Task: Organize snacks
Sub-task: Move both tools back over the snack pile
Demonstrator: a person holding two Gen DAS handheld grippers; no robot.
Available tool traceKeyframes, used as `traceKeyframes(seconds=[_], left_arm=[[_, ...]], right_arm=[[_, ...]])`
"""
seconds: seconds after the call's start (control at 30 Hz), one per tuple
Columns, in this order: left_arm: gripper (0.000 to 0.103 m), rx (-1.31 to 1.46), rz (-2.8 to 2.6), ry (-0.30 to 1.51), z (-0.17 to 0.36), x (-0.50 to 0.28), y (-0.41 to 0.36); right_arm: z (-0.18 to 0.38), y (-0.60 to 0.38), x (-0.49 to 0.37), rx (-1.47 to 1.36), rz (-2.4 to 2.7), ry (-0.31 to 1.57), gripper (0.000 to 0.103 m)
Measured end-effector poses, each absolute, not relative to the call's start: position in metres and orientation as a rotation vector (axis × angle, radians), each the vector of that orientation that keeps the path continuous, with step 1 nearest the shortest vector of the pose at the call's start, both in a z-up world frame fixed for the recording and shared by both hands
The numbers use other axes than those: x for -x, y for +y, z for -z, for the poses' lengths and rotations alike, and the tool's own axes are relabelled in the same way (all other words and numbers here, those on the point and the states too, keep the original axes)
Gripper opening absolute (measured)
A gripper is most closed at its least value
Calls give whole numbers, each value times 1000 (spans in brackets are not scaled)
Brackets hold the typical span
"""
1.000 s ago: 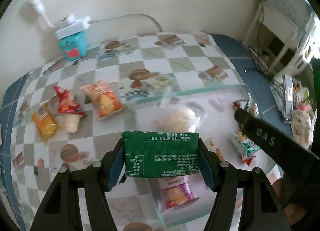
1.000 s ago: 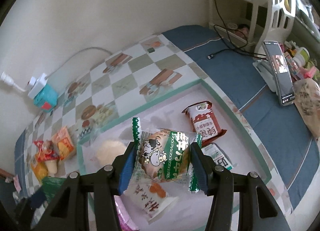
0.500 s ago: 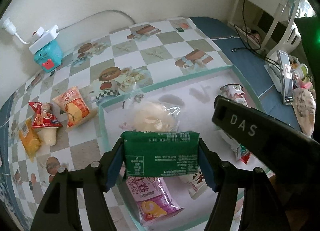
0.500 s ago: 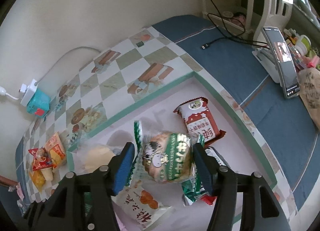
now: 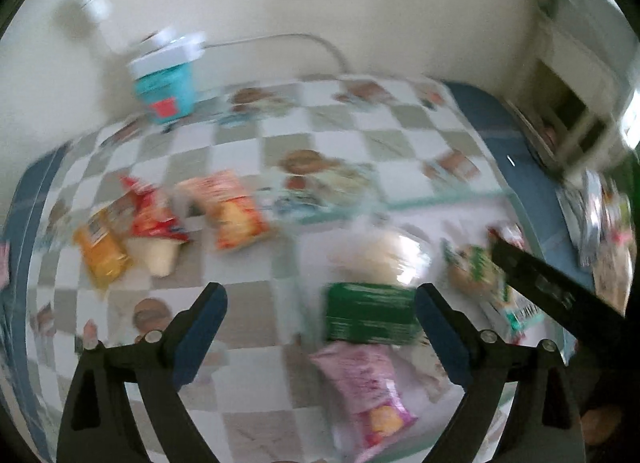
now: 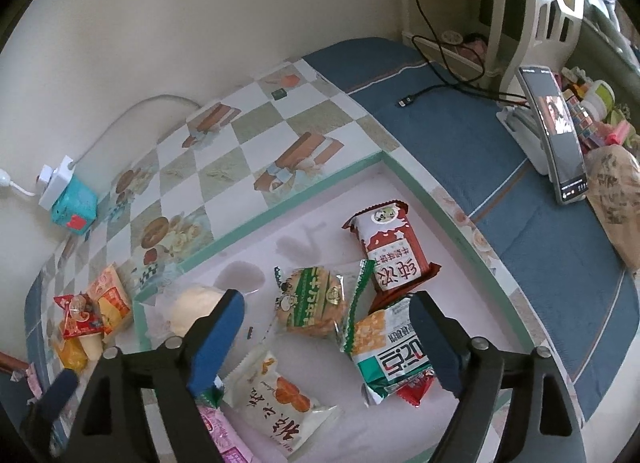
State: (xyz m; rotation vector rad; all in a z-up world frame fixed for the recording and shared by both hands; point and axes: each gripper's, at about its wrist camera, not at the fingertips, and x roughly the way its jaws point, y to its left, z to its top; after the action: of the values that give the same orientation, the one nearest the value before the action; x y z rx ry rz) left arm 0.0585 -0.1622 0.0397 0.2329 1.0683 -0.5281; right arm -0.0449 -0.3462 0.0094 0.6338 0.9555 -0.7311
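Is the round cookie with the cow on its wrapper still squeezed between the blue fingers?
No, the cow cookie packet lies loose on the pale tray, with the right gripper jaws spread wide apart above it.

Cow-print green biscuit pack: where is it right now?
Right wrist view: the cow-print green biscuit pack lies flat on the tray, free between the open fingers, left of the red packet and right of the pale bun.

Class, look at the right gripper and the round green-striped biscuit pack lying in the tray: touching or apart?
Apart. The right wrist view shows the right gripper with jaws spread wide, just opened, and the green-striped biscuit pack lying on the tray, bare tray either side.
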Motion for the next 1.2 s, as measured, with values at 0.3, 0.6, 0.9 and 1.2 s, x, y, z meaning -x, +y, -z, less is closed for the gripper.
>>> traceKeyframes(seconds=[0.3,0.6,0.9,1.2], left_arm=[[103,-22,186,1050,-44,-113,-54],[103,102,-31,1027,-49,-130,33],[102,156,-64,1047,-48,-136,66],[102,216,-95,1025,-50,-141,90]], right_arm=[[-22,-303,18,-513,657,957,103],[-33,-238,-15,-445,483,944,103],[-34,-186,-37,-420,343,956,103],[-30,-170,-51,-448,287,944,103]])
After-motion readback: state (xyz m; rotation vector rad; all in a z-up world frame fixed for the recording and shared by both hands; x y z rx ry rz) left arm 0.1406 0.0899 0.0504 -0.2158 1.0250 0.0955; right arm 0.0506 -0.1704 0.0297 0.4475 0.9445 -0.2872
